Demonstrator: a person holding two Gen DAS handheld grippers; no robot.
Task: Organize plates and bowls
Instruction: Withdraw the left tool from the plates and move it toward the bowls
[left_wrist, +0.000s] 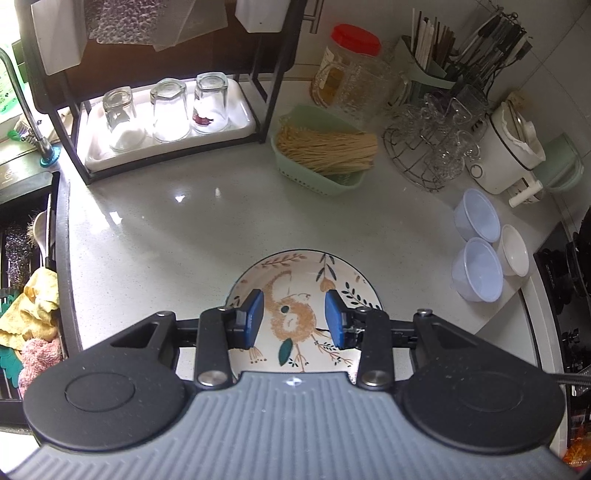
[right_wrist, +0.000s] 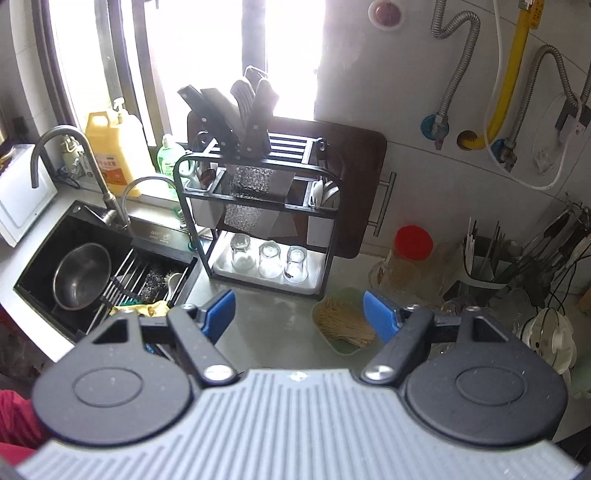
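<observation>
the left gripper (left_wrist: 294, 319) hovers over a patterned plate (left_wrist: 295, 280) on the grey counter (left_wrist: 166, 229), its blue pads parted with nothing between them; the plate's near edge is hidden under the gripper body. only the left wrist view shows the plate and three small bowls (left_wrist: 480, 240) grouped near the counter's right edge. the right gripper (right_wrist: 299, 314) is spread wide and empty, higher up. only its view shows the sink (right_wrist: 55, 258), holding a steel bowl (right_wrist: 82, 276), with a knife rack (right_wrist: 255, 221) beside it.
</observation>
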